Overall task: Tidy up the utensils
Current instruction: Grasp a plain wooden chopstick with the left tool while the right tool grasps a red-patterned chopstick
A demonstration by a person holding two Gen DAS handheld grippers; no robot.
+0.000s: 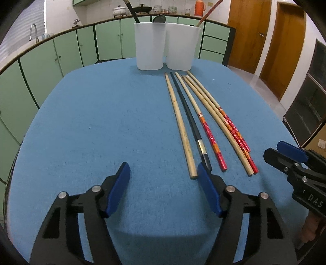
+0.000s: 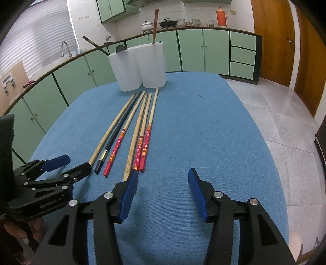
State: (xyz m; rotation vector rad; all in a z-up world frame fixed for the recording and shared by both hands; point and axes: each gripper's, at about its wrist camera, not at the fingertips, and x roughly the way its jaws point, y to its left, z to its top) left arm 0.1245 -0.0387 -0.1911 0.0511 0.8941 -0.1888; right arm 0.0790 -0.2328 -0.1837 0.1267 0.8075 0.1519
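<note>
Several chopsticks lie side by side on the blue table [image 1: 91,122]: a plain wooden one [image 1: 180,124], a black one [image 1: 189,120], and red-patterned ones [image 1: 209,136]. At the far edge stands a white holder [image 1: 167,45] with a black chopstick, a dark spoon and a red chopstick in it. My left gripper [image 1: 163,166] is open over bare cloth, its right finger beside the black chopstick's near end. My right gripper [image 2: 162,172] is open too, with nothing between its pads; its left finger lies by the near ends of the red chopsticks [image 2: 142,146]. The left gripper [image 2: 75,163] shows at the left.
Green cabinets [image 1: 61,55] with a sink tap [image 1: 34,30], pots and an orange flask [image 2: 222,16] run behind the table. Wooden doors [image 1: 248,34] and tiled floor [image 2: 285,114] lie to the right. The cloth left of the chopsticks is bare.
</note>
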